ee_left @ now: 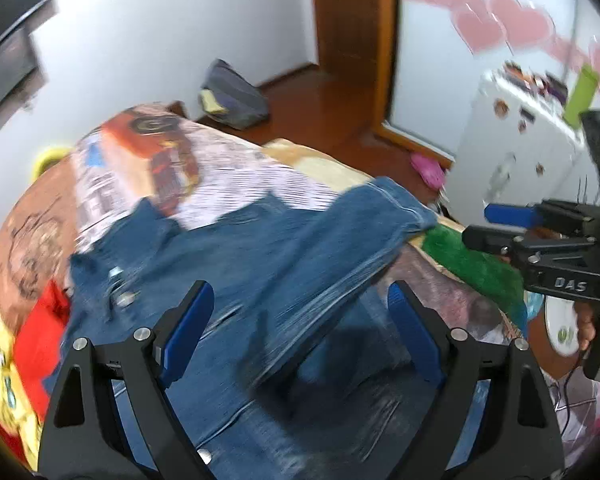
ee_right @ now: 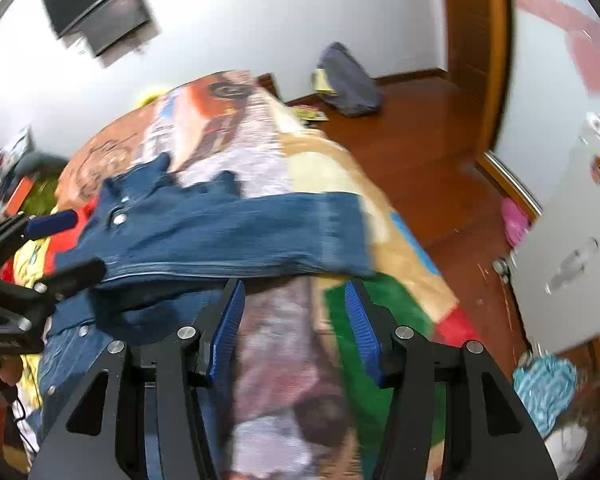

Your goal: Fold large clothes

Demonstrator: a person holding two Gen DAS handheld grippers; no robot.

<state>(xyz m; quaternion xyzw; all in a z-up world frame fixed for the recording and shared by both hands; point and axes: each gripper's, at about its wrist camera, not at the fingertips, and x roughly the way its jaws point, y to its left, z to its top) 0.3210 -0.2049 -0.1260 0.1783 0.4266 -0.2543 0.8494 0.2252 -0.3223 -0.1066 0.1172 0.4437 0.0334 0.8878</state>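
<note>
A blue denim garment point(ee_left: 260, 272) with metal buttons lies folded across a bed covered by a colourful printed blanket point(ee_left: 228, 176). My left gripper point(ee_left: 300, 312) hovers open and wide just above the denim, with nothing pinched. In the right wrist view the denim point(ee_right: 240, 236) stretches left to right beyond my right gripper point(ee_right: 296, 320), which is open over the bare blanket point(ee_right: 340, 184) with no cloth between its blue pads. The right gripper point(ee_left: 488, 226) also shows at the right edge of the left wrist view, and the left gripper point(ee_right: 66, 246) at the left edge of the right wrist view. Both views are motion-blurred.
Red and yellow cloth point(ee_left: 36, 344) lies at the bed's left side. A grey bag point(ee_right: 348, 84) sits on the wooden floor by the wall. A white cabinet with stickers point(ee_left: 512, 152) stands to the right, and teal cloth point(ee_right: 548, 384) lies on the floor. A screen point(ee_right: 100, 12) hangs on the wall.
</note>
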